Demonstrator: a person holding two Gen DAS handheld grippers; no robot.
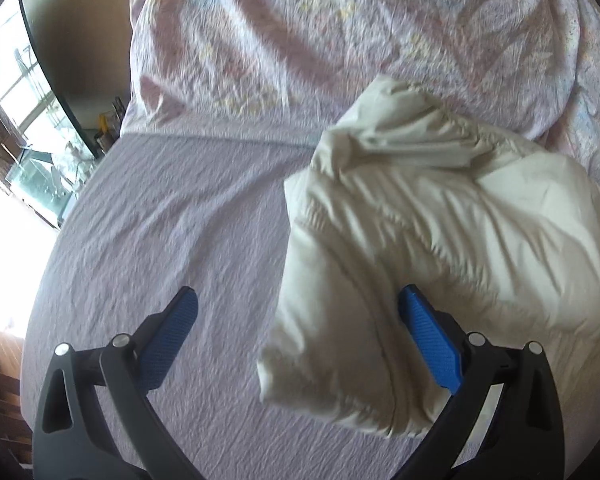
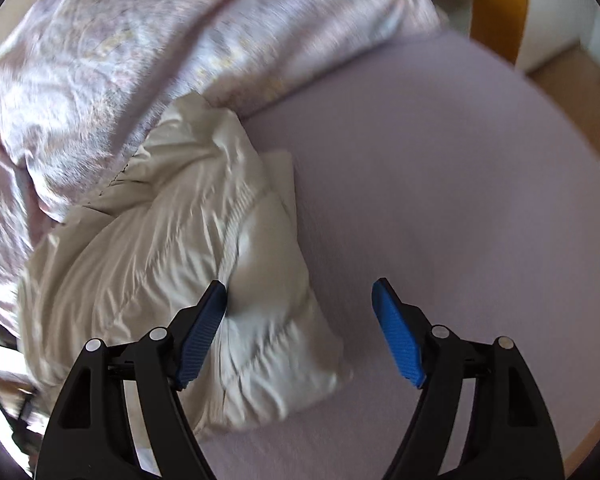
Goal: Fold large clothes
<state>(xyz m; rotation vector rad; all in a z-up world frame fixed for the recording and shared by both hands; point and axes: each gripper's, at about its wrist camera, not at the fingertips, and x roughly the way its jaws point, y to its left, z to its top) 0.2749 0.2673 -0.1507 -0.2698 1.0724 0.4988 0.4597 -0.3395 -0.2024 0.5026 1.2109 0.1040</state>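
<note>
We look down on a bed (image 1: pixel 148 216) dressed in a pale lilac sheet, its far side taken up by a rumpled quilt (image 1: pixel 300 32) with a faded floral print. Against the near edge of that quilt, toward the middle of the mattress, lies the garment in question: a cream puffer jacket (image 1: pixel 440 220), already gathered into a thick, compact bundle with its hood bunched at the far end, touching the quilt, and a padded section jutting out toward us at the near end. To our eye the folding is close to finished; the bundle looks loose and lopsided, so what may remain is squaring it up or pressing it flatter. Our left gripper (image 1: pixel 298 304) hangs above the near end of the bundle with its jaws spread wide, one blue pad over bare sheet, the other over the jacket, nothing pinched. Our right gripper (image 2: pixel 298 298) is likewise released and empty, jaws wide apart above the opposite flank of the jacket (image 2: pixel 172 240), one pad close against the fabric; we cannot tell if it touches.
</note>
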